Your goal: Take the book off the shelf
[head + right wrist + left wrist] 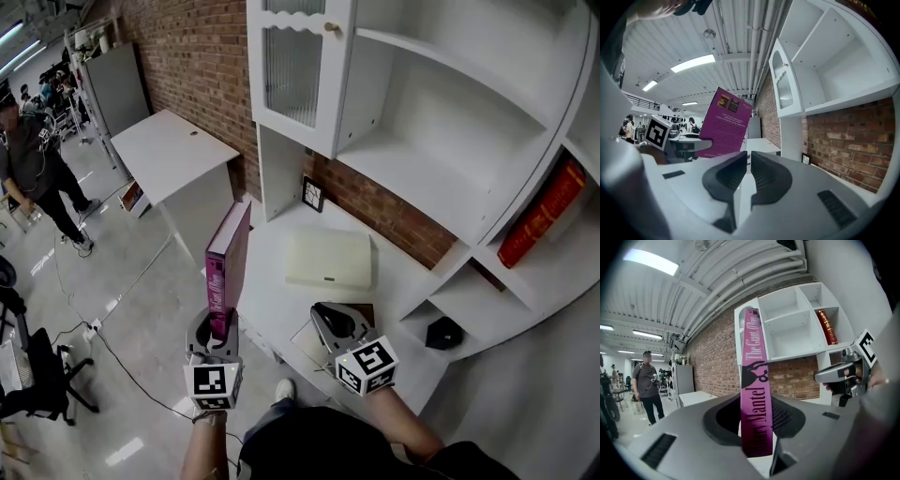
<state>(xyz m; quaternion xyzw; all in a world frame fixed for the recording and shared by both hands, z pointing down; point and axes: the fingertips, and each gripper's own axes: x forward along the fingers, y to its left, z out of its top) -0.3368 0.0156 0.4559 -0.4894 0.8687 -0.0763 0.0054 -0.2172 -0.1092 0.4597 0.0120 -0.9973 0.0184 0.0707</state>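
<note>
A magenta book [228,267] stands upright, spine toward me, clamped at its lower end in my left gripper [214,333]. It hangs out past the left edge of the white counter [272,309], away from the shelf unit [441,103]. In the left gripper view the pink spine [754,394] fills the space between the jaws of that gripper [757,413]. My right gripper [330,323] hovers over the counter to the right, jaws together with nothing in them [748,164]. Its camera sees the book's back cover [725,124]. A red book [544,214] leans in a right-hand shelf cell.
A pale flat box [328,258] lies on the counter by the brick wall, with a small framed picture [312,194] behind it. A dark object [443,333] sits in a low cubby. A white desk [173,150] stands to the left. A person [37,164] stands farther off.
</note>
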